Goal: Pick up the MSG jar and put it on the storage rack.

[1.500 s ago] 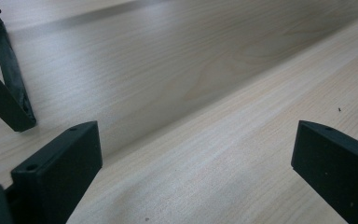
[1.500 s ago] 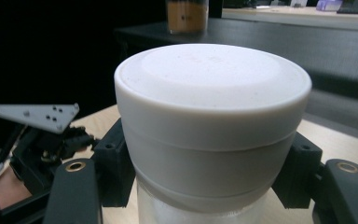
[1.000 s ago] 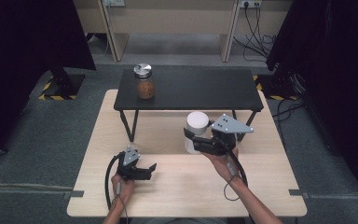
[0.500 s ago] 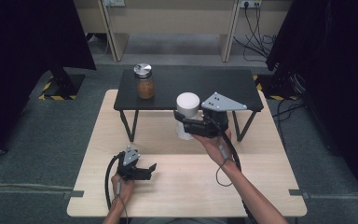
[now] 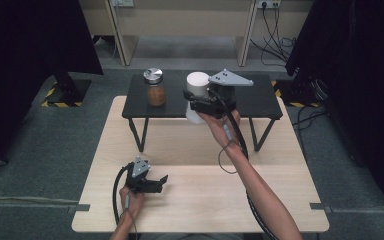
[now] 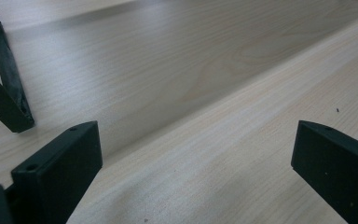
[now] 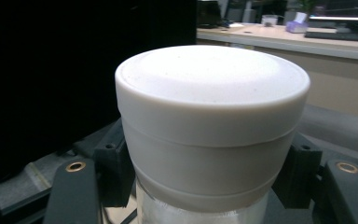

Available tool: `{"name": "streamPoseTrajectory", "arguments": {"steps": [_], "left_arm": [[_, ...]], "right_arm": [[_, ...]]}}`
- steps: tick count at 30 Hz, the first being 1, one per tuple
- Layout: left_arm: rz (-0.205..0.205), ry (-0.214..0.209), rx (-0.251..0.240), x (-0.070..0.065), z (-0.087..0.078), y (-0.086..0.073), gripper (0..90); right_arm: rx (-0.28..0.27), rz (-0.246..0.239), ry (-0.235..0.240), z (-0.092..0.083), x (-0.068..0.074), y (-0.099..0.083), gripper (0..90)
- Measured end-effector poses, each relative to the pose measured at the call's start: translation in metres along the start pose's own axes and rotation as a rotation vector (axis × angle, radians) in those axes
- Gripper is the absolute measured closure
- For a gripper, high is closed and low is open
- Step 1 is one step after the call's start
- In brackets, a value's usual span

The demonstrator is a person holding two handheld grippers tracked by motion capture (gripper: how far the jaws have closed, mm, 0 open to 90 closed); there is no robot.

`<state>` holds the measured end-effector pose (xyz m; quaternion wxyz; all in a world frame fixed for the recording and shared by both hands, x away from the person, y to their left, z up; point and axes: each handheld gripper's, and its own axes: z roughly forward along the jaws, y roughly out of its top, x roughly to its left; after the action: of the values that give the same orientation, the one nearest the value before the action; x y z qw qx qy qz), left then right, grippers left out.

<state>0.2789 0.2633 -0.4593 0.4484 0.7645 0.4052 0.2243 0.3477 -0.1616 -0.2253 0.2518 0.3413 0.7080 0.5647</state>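
From the high view, I've got the white-lidded jar [image 5: 197, 95] clamped in my right gripper [image 5: 196, 102], hanging over the front edge of the black shelf [image 5: 260, 102], just right of the brown jar [image 5: 155, 91]. The left gripper [image 5: 161, 183] sits open near the table's [image 5: 280, 200] front edge, holding nothing. In the left gripper view it's just bare wood between the jaws. In the right gripper view the pads sit right under the lid [image 7: 212, 93], so I reckon the jar could clip the shelf edge and twist loose.

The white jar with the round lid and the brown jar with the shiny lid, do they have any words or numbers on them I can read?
No readable text anywhere.
White-lidded plastic jar, held in the right tongs: plain, no label or print.
Brown glass jar with silver metal lid on the low black table: no label can be made out; too small to tell.
Yellow-and-black striped floor marking: stripes, no words.
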Motion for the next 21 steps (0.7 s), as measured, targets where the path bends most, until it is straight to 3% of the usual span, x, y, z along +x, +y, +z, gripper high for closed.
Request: {"name": "streamPoseTrajectory", "arguments": {"steps": [11, 21], "left_arm": [[0.001, -0.002, -0.001, 0.0, 0.0, 0.0, 1.0], [0.003, 0.005, 0.005, -0.001, 0.001, 0.001, 1.0]], "right_arm": [[-0.01, 0.041, -0.107, 0.031, 0.001, 0.009, 35.3], [0.004, 0.025, -0.209, 0.05, 0.008, 0.018, 35.3]]}}
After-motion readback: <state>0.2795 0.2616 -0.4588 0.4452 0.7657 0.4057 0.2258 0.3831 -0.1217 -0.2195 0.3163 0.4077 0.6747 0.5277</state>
